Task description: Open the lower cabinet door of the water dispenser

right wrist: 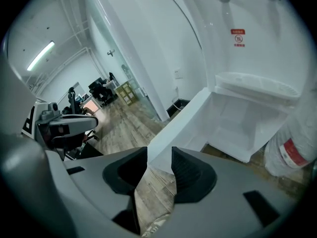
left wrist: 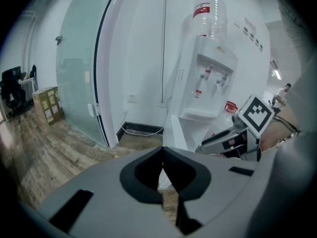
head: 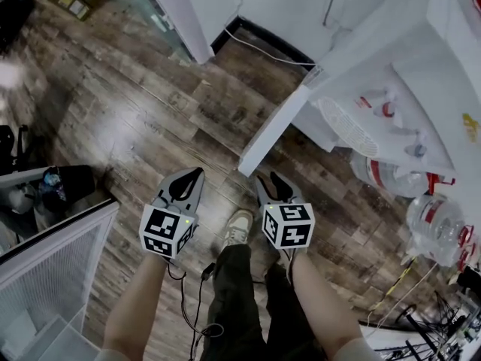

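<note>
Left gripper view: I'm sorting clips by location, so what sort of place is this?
Probably an office: a bottle-topped water dispenser stands against a white wall, a frosted glass partition runs beside it, and black chairs sit further along the wood-look floor.

Wood-plank floor (head: 135,104); white wall (left wrist: 143,43); frosted glass panel (left wrist: 79,68); ceiling strip light (right wrist: 42,55) lit; cardboard boxes (left wrist: 48,103) beside glass.

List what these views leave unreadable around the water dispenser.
- Red label: right gripper view, print too small to read.
- Cabinet door: head view, seen from above as a narrow strip, so its faces are hidden.
- Spare bottle: right gripper view, cut off by the right edge.
</note>
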Demonstrator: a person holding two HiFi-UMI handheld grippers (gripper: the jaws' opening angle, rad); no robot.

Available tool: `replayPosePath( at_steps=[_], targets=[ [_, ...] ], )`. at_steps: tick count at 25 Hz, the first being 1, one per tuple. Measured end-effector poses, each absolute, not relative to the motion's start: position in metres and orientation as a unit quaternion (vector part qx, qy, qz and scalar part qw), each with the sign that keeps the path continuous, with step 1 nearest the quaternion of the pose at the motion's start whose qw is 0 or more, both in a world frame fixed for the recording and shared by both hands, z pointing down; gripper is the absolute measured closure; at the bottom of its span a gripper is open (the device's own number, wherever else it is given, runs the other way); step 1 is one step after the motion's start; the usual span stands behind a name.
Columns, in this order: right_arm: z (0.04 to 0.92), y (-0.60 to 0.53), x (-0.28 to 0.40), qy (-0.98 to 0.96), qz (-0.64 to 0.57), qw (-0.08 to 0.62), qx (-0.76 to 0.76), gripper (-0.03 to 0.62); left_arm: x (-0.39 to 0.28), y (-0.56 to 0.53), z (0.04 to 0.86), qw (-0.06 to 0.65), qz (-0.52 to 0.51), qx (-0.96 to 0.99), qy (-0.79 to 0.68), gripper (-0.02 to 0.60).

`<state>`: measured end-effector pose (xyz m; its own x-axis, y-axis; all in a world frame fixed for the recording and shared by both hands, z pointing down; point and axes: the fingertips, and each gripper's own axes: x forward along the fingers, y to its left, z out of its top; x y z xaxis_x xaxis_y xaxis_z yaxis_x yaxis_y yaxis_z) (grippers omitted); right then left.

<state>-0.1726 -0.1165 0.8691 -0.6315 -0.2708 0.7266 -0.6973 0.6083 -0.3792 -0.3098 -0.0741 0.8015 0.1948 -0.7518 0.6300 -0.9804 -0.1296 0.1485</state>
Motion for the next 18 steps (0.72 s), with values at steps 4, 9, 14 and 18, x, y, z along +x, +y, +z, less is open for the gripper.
replayPosePath(
  at_steps=[4, 9, 14, 18],
  targets=[
    [0.827, -0.132, -0.151, -0.841, 0.327, 0.296, 0.312, 0.491, -0.297, -0.086, 0.767, 0.259, 0.208, 0.732, -0.595, 0.575],
    [0.759, -0.151, -0.121, -0.848, 0.305, 0.266, 0.342, 0.531, -0.282, -0.104, 0.71, 0.234, 0.209, 0.747, -0.586, 0.575],
    [0.677, -0.163, -0.09, -0.856, 0.286, 0.233, 0.363, 0.545, -0.259, -0.122, 0.645, 0.217, 0.204, 0.762, -0.576, 0.575],
    [0.606, -0.163, -0.069, -0.862, 0.263, 0.236, 0.363, 0.566, -0.235, -0.139, 0.593, 0.199, 0.199, 0.783, -0.555, 0.575]
  ],
)
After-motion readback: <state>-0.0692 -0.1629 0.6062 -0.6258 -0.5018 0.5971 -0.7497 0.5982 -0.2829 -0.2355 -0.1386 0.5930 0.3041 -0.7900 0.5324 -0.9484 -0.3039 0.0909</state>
